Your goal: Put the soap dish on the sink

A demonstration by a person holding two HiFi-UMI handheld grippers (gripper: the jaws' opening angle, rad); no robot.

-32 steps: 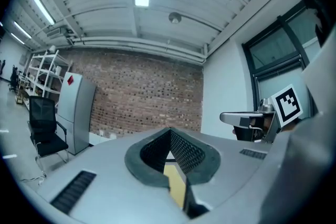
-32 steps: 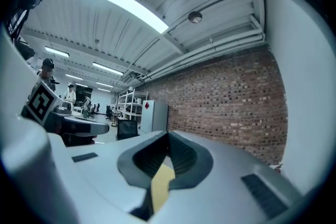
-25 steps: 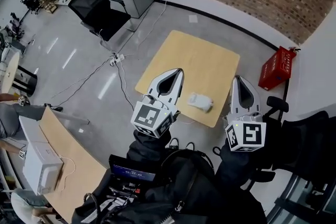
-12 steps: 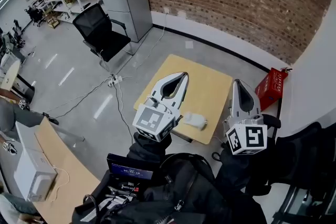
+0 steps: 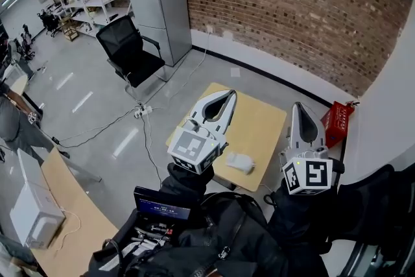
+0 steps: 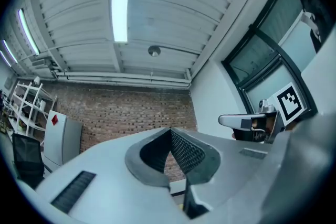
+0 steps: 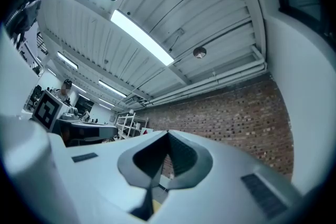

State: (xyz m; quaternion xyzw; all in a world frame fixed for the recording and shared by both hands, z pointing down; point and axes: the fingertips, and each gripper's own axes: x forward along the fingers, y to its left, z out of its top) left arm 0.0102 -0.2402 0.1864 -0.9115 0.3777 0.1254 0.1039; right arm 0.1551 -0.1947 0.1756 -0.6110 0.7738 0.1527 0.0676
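Observation:
A small white soap dish (image 5: pixel 238 162) lies on the square wooden table (image 5: pixel 259 123), near its front edge. Both grippers are held up in the air above and in front of it, pointing slightly upward at the brick wall and ceiling. My left gripper (image 5: pixel 229 95) is shut with nothing between its jaws; its tips meet in the left gripper view (image 6: pixel 169 130). On the right, my right gripper (image 5: pixel 297 106) is also shut and empty, its tips closed in the right gripper view (image 7: pixel 168 133). The dish sits between the two grippers in the head view. No sink shows.
A black office chair (image 5: pixel 130 52) and a grey cabinet (image 5: pixel 161 3) stand at the back left, by the brick wall (image 5: pixel 292 3). A red box (image 5: pixel 336 121) sits right of the table. Cables (image 5: pixel 139 115) cross the floor. A wooden desk with a white device (image 5: pixel 32 214) is at lower left.
Both grippers have risen and tipped upward, still shut. The head view has swung up, so the table looks smaller and more wall shows. The dish has stayed on the table.

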